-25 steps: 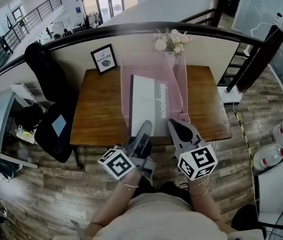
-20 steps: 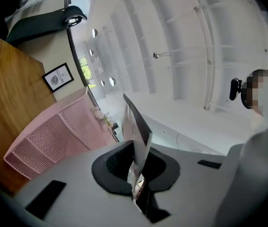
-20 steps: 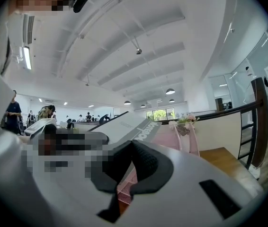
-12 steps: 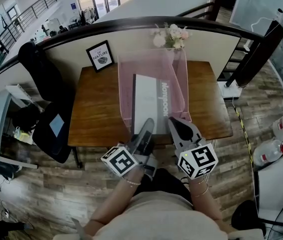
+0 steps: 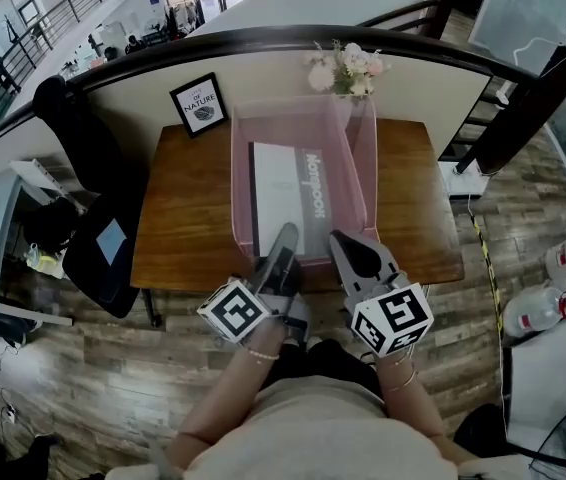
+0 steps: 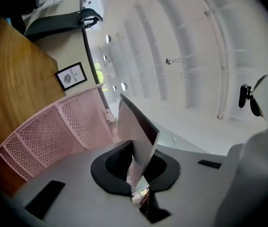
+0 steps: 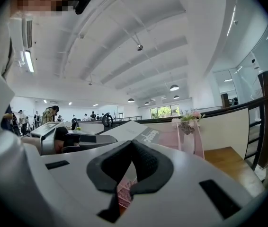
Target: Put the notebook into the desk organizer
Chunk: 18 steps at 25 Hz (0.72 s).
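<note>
Left claw clamped on notebook near edge; notebook long axis runs straight ahead, leaning inside pink organizer. Right claw closed, empty, just beside.

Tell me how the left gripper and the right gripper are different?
The left gripper is shut on the notebook's near edge; the right gripper is shut on nothing. The left gripper is rolled onto its side; the right gripper sits level. Both point toward the pink organizer.
</note>
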{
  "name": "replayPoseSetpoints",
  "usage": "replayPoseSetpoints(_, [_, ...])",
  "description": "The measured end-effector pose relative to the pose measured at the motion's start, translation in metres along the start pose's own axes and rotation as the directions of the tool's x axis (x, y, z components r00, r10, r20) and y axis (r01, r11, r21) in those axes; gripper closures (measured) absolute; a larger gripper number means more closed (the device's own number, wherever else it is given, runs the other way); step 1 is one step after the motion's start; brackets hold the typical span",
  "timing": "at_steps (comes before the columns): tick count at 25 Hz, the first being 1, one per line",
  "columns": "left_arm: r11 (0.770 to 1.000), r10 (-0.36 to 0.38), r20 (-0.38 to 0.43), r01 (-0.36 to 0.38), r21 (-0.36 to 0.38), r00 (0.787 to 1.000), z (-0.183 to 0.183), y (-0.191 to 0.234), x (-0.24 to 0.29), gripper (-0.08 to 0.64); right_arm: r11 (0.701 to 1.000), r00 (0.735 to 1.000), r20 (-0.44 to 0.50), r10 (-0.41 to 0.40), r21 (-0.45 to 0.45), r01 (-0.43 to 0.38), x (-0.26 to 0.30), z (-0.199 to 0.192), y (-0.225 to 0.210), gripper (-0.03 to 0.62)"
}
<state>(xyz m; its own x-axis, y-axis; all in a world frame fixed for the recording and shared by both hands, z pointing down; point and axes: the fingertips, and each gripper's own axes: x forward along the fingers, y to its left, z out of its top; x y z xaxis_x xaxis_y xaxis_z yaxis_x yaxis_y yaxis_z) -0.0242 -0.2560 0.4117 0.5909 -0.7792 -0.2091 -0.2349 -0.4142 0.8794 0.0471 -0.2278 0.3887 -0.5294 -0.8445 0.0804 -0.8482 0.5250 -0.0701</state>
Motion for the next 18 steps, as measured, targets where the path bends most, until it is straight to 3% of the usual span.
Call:
replayPoseSetpoints(5, [0.994, 0.105, 0.012, -0.104, -0.041, 0.994, 0.003, 0.018, 0.005, 0.527, 1.000, 1.000, -0.012, 0.001, 0.008, -0.001, 0.004, -0.003, -0.009, 0.580])
replayPoseSetpoints(7, [0.995, 0.093, 0.020, -0.092, -0.041, 0.995, 0.005, 0.015, 0.010, 0.522, 1.000, 1.000, -0.018, 0.002, 0.010, -0.002, 0.003, -0.004, -0.012, 0.580])
replayPoseSetpoints(12, [0.987, 0.037, 0.044, -0.030, -0.156, 0.998, 0.007, 0.003, 0.025, 0.496, 0.999, 0.999, -0.031, 0.030, 0.018, -0.029, 0.007, -0.008, -0.011, 0.580])
replayPoseSetpoints(15, [0.975, 0.018, 0.086, 0.001, -0.224, 0.996, 0.011, -0.006, 0.028, 0.426, 0.999, 0.998, -0.030, 0.048, 0.016, -0.048, 0.007, -0.009, -0.007, 0.580])
replayPoseSetpoints(18, [0.970, 0.015, 0.114, 0.013, -0.244, 0.993, 0.012, -0.011, 0.028, 0.357, 0.998, 0.998, -0.031, 0.058, 0.016, -0.057, 0.006, -0.009, -0.008, 0.580])
